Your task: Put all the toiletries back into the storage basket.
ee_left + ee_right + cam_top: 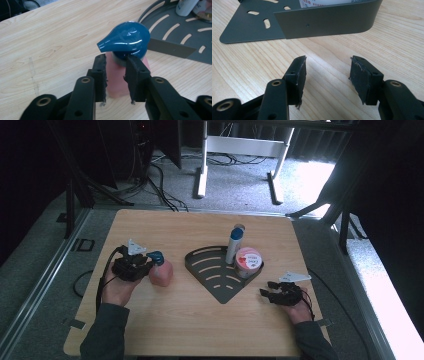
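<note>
A: Pink bottle (161, 273), squat translucent plastic with a glossy blue pump head (126, 39), stands upright on the left half of the table, just left of the tray. Spout points left in the left gripper view.

B: Left gripper (115, 72)?

A: Jaws parted either side of the bottle's neck, just under the blue head. Rough black pads (99, 75), frayed at the lower edges. A gap shows on both sides, so they flank the pink body without pressing it.

B: Right gripper (327, 76)?

A: Open over bare wood at the near right, nothing between the jaws. It faces the tray's smooth upright wall.

B: Tray details.

A: Dark grey fan-shaped metal tray (220, 287), flat base cut with curved slots, point toward the near edge. A tall white tube with a blue cap (234, 244) and a round pink-lidded tub (248, 260) stand at its far right corner, touching or nearly so.

B: Surface, room?

A: Light wood-grain tabletop (190, 320), matte, faint scuff marks. Grey carpet beyond, cables and white table legs (240, 165) at the far side, dark drapes around.

B: Anything unclear?

A: Tub label unreadable. The bottle's base is hidden behind the left jaws, and the tub is cut off behind the tray wall in the right gripper view.
</note>
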Available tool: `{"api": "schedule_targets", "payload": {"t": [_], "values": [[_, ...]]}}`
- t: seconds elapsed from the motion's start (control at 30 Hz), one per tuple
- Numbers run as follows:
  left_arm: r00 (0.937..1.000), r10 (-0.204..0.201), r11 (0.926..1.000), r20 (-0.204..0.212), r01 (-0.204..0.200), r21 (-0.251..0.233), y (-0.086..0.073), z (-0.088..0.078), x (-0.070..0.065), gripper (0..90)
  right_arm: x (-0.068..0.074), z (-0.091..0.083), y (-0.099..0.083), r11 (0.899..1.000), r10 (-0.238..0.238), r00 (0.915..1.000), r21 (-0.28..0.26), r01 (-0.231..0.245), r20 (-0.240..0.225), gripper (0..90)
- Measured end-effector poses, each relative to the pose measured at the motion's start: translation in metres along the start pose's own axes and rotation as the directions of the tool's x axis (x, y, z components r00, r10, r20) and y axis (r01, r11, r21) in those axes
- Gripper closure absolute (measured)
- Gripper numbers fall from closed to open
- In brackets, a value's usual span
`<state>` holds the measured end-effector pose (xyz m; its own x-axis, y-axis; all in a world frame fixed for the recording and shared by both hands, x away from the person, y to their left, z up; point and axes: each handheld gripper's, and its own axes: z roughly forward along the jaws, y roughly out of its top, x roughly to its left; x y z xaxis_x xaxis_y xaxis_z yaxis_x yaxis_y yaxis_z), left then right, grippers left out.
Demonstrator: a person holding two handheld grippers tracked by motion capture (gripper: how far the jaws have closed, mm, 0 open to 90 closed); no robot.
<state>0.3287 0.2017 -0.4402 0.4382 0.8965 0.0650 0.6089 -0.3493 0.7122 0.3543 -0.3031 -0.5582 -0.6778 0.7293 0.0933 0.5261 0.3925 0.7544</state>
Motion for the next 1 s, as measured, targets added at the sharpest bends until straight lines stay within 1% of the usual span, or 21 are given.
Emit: {"api": "schedule_targets", "payload": {"t": [0.07,0.17,0.23,0.33,0.43,0.5,0.67,0.77,0.93,1.0], "values": [[0.9999,-0.009,1.0000,0.005,0.009,-0.002,0.000,0.000,0.001,61.7,0.000,0.000,0.000,1.000,-0.001,1.0000,0.000,0.001,-0.001,46.4],[0.9998,-0.010,1.0000,0.018,0.010,0.000,0.001,0.001,-0.001,59.4,0.000,0.000,0.000,1.000,0.000,1.0000,0.000,0.000,0.000,46.4],[0.9996,-0.001,1.0000,0.027,0.001,0.005,0.001,0.003,-0.005,58.1,0.000,0.000,0.000,1.000,0.001,1.0000,-0.001,-0.001,-0.001,46.4],[0.9992,0.005,0.9998,0.039,-0.005,0.017,0.003,0.009,-0.008,55.5,0.000,0.000,0.000,1.000,0.001,1.0000,-0.001,-0.001,-0.001,46.4],[0.9997,0.008,0.9996,0.022,-0.009,0.026,0.004,0.016,-0.011,53.7,0.000,0.000,0.000,1.000,-0.001,1.0000,0.000,0.001,0.000,46.4],[0.9998,0.002,0.9998,0.022,-0.003,0.021,0.005,0.020,-0.011,52.5,0.000,0.000,0.000,1.000,0.001,1.0000,-0.001,-0.001,-0.001,46.4],[0.9998,0.013,0.9997,0.014,-0.013,0.021,0.008,0.027,-0.014,48.6,0.000,0.000,0.000,1.000,0.003,1.0000,-0.002,-0.003,-0.002,46.4],[0.9999,0.012,0.9996,0.008,-0.012,0.027,0.009,0.031,-0.015,45.9,0.000,0.000,0.000,1.000,0.002,1.0000,-0.001,-0.002,-0.001,46.4],[0.9999,0.011,0.9997,0.002,-0.011,0.022,0.011,0.036,-0.014,43.3,0.000,0.000,0.000,1.000,0.002,1.0000,-0.001,-0.002,-0.002,46.4],[0.9999,0.017,0.9996,0.001,-0.017,0.023,0.012,0.038,-0.015,42.0,0.000,0.000,0.000,1.000,0.003,1.0000,-0.002,-0.003,-0.002,46.4]]}}
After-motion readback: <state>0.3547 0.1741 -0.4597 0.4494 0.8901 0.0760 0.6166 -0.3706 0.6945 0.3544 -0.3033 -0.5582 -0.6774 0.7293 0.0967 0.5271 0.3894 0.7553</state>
